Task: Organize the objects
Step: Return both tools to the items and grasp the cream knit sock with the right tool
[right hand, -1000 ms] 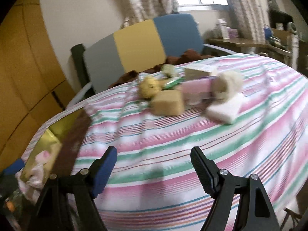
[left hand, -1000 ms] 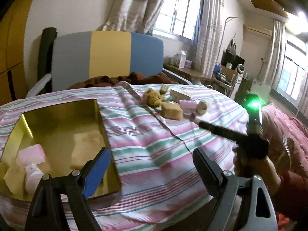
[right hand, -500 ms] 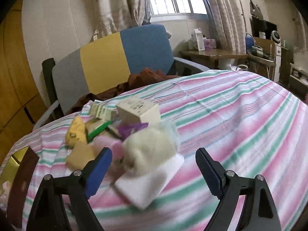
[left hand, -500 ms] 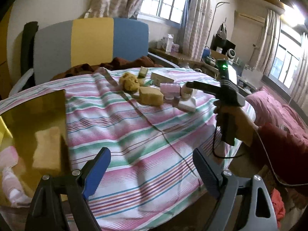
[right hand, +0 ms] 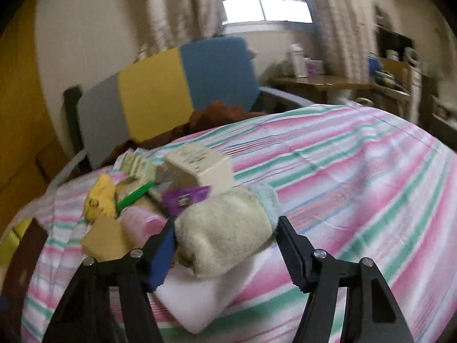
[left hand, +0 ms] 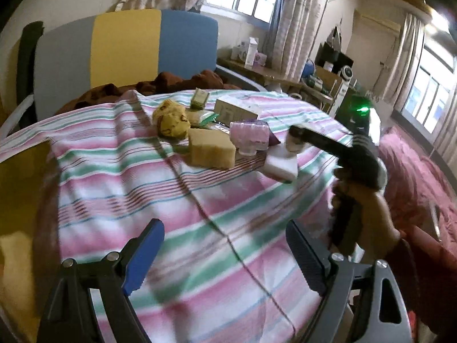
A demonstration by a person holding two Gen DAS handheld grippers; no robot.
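Tricolour chair (left hand: 125,45) (blurred), curtains (left hand: 297,20).

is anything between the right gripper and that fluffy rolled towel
Nothing visible. The right gripper has its jaws open on either side of the fluffy pale green rolled towel, which fills the gap between them. The towel lies on a white foam block, with a pink plastic bottle close on its left.
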